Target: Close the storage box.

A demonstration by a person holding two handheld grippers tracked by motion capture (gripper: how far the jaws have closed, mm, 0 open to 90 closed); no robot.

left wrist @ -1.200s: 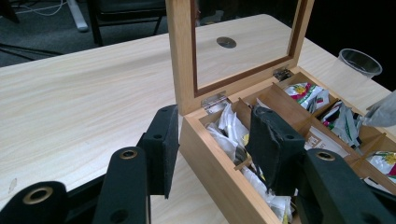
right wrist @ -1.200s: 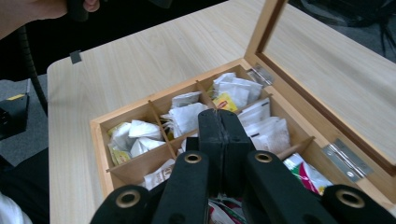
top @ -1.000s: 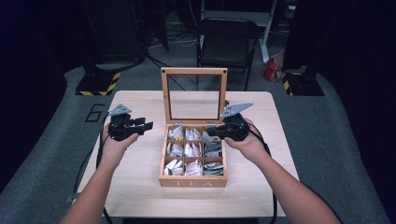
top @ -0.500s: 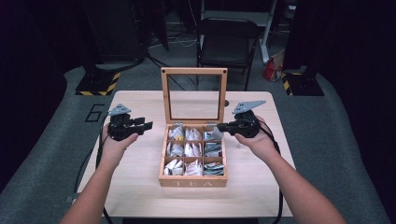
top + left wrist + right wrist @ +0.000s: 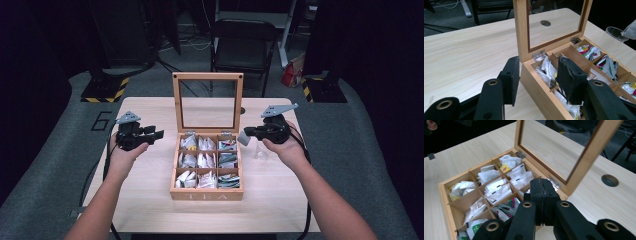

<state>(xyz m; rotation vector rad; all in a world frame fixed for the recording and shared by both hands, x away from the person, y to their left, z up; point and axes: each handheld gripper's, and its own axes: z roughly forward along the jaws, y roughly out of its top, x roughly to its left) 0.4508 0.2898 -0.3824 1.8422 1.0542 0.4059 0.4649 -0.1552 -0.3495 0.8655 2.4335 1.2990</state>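
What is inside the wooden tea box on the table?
The wooden tea box has nine compartments holding tea bags, mostly white packets, with some green ones in the right column. Whatever lies under the top packets is covered.

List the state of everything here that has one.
Tea box: open.
Lid: raised, standing upright.
Tea bags in the box: filling all nine compartments.
Plastic cup: upright beside the box, seemingly empty.
Left hand-held gripper: open, holding nothing.
Right hand-held gripper: shut on a tea bag.
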